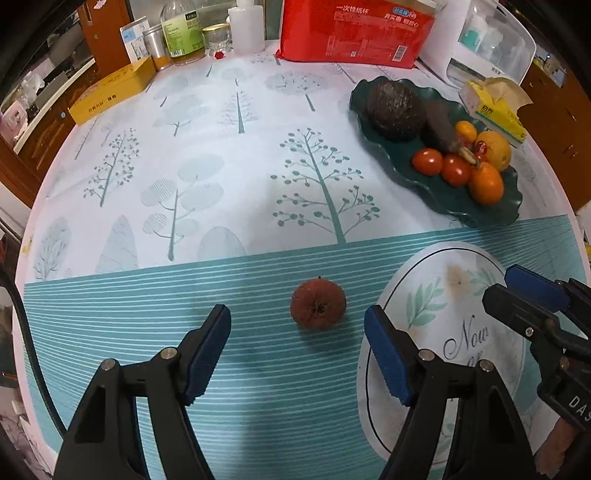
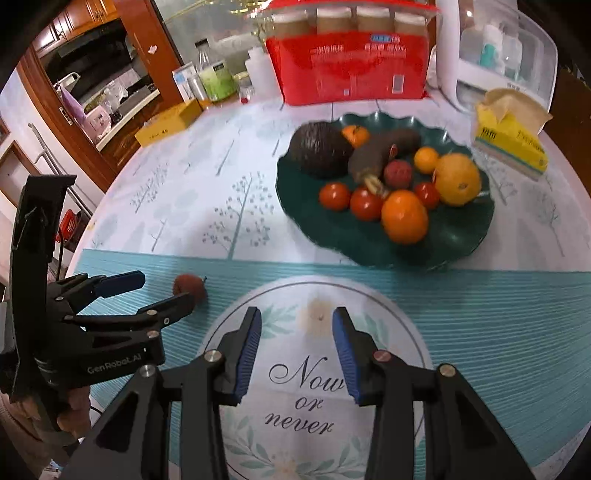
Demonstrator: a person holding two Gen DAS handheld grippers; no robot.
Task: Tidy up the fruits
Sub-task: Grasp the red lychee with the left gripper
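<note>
A small red-brown fruit [image 1: 318,304] lies alone on the teal striped cloth; it also shows in the right wrist view [image 2: 190,286]. My left gripper [image 1: 297,325] is open, its fingers on either side of the fruit and just short of it, not touching. A dark green plate [image 1: 402,173] at the right back holds an avocado [image 1: 394,109], tomatoes [image 1: 427,161] and oranges [image 1: 486,182]. The plate also shows in the right wrist view [image 2: 314,229]. My right gripper [image 2: 296,334] is open and empty over the oval "Now or never" print, short of the plate.
A red package [image 1: 356,31], bottles and jars [image 1: 183,33], a yellow box [image 1: 112,94] and a yellow tissue pack [image 1: 496,110] line the table's back. A white appliance [image 2: 495,55] stands at the back right. The table's left edge drops off near wooden cabinets.
</note>
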